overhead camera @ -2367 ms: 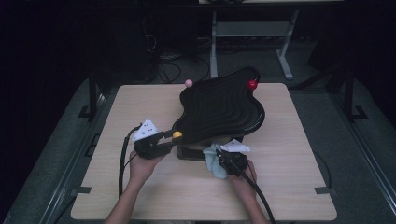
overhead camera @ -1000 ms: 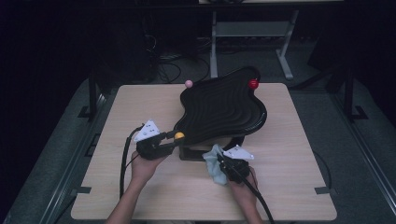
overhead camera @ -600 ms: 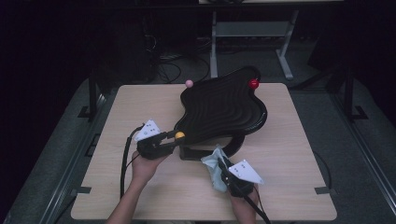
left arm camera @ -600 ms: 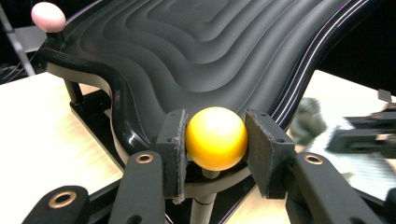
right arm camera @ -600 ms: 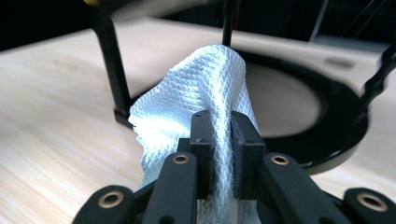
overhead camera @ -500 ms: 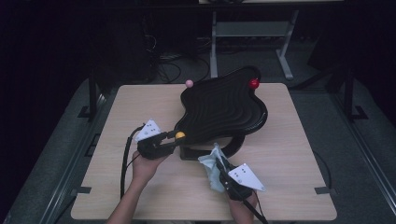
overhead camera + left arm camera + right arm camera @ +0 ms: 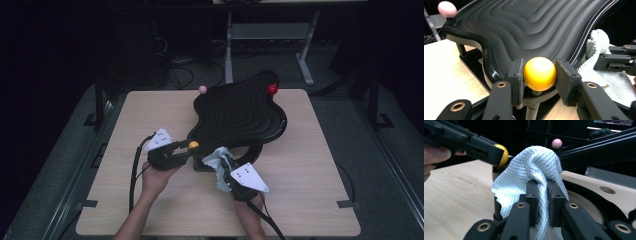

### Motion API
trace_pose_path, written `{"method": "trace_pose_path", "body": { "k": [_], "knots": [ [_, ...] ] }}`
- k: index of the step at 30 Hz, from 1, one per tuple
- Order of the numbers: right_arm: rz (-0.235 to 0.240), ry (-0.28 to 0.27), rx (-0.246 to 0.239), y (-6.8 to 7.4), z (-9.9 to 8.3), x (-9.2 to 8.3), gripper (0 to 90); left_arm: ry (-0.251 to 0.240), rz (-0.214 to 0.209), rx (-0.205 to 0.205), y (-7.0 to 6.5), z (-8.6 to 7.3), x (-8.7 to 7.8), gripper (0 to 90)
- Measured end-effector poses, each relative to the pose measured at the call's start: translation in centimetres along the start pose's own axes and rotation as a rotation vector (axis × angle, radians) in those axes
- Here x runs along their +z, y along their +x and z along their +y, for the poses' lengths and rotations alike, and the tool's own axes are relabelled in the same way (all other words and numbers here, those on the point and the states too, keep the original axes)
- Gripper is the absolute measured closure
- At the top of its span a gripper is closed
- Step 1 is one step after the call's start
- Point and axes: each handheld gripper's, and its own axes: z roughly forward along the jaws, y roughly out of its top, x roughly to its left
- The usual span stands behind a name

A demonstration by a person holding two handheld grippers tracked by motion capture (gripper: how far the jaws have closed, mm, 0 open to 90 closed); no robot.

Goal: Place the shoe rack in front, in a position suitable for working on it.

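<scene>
The left gripper (image 7: 539, 75) clamps the yellow ball (image 7: 539, 73), steadying the black wavy tray (image 7: 237, 117); the right gripper (image 7: 541, 195) pinches a cloth (image 7: 530, 170), likely ready to wipe the tray's near edge next

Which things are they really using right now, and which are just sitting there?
In use:
- pale blue waffle-weave cloth, pinched in the right gripper
- round yellow ball knob, clamped by the left gripper
- wavy black ridged tray on a stand, which the yellow knob belongs to

Just sitting there:
- small pink ball knob
- small red ball knob
- light wooden table
</scene>
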Motion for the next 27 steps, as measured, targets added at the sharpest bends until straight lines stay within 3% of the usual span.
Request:
{"method": "trace_pose_path", "body": {
  "k": [1, 3, 6, 8, 11, 15, 17, 21, 24, 27],
  "knots": [
    [-0.012, -0.001, 0.002, 0.2, -0.1, 0.0, 81.3, 0.000, 0.003, 0.001, -0.1, 0.0, 0.0, 60.4],
    [0.012, -0.004, 0.010, 1.0, -0.2, 0.4, 81.3, 0.002, 0.000, 0.004, -0.1, 0.0, 0.1, 60.3],
    [0.029, 0.008, -0.019, 2.4, -0.2, 1.2, 81.3, 0.004, 0.001, 0.005, 0.0, 0.0, -0.1, 60.3],
    [0.036, 0.017, -0.025, 2.3, 0.0, 1.2, 81.4, 0.003, -0.007, -0.001, 0.2, 0.0, -0.2, 60.4],
    [-0.040, -0.001, -0.036, 1.3, 0.4, 0.2, 81.4, 0.002, -0.009, 0.000, 0.2, 0.0, -0.1, 60.3],
    [-0.129, -0.061, 0.041, -1.0, 1.3, -1.8, 81.4, 0.001, -0.012, 0.002, 0.1, 0.0, 0.0, 60.4],
    [-0.125, -0.058, 0.055, -1.1, 1.5, -1.7, 81.4, 0.001, -0.011, 0.007, -0.1, 0.0, 0.1, 60.3],
    [-0.041, -0.014, 0.008, 0.9, 1.0, 0.1, 81.4, 0.003, -0.012, 0.011, 0.0, 0.0, 0.0, 60.4],
    [-0.025, -0.008, -0.010, 1.2, 0.9, 0.4, 81.5, 0.002, -0.019, 0.005, 0.3, 0.0, -0.1, 60.4],
    [-0.070, 0.003, -0.027, 0.2, 1.3, -0.3, 81.4, 0.000, -0.022, 0.006, 0.3, -0.1, -0.1, 60.4]
  ]
}}
